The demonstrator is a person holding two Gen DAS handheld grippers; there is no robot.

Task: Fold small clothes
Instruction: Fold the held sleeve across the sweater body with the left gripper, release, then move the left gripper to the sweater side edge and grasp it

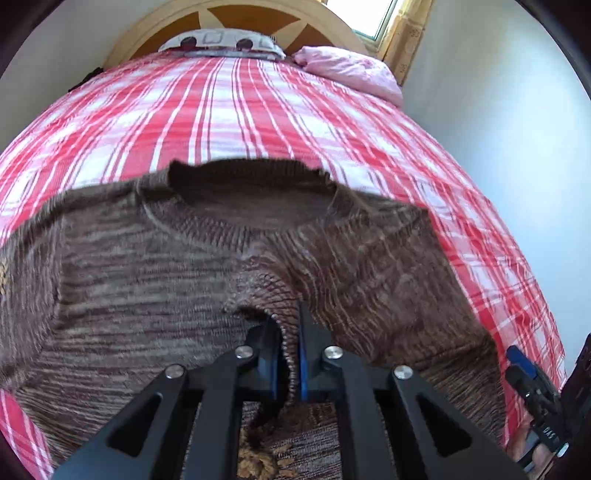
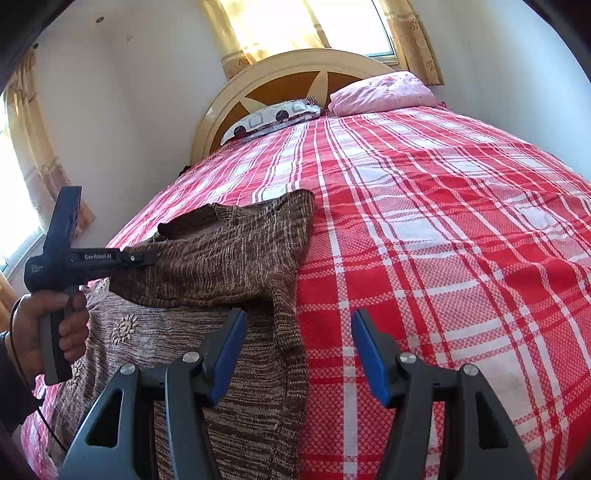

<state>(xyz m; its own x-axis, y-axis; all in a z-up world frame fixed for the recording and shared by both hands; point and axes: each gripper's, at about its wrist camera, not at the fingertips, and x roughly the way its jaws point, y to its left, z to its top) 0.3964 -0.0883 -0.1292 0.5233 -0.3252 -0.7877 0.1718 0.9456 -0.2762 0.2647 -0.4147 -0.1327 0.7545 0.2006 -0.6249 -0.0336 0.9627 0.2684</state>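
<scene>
A brown knitted sweater [image 1: 155, 258] lies on the red and white plaid bed cover [image 1: 229, 118], neckline toward the headboard. My left gripper [image 1: 286, 332] is shut on a ribbed sleeve cuff [image 1: 269, 302] of the sweater and holds it over the sweater's chest. In the right wrist view the sweater [image 2: 229, 258] lies at the left, with its right side folded over the body. My right gripper [image 2: 297, 325] is open and empty, low over the sweater's right edge. The left gripper's body [image 2: 74, 258] shows at the far left, held by a hand.
A patterned pillow [image 2: 273, 116] and a pink pillow [image 2: 380, 92] lie by the wooden headboard [image 2: 291, 74]. White walls flank the bed on both sides. Curtained windows [image 2: 280, 26] are behind the headboard and at the left. The plaid cover [image 2: 461, 258] stretches to the right of the sweater.
</scene>
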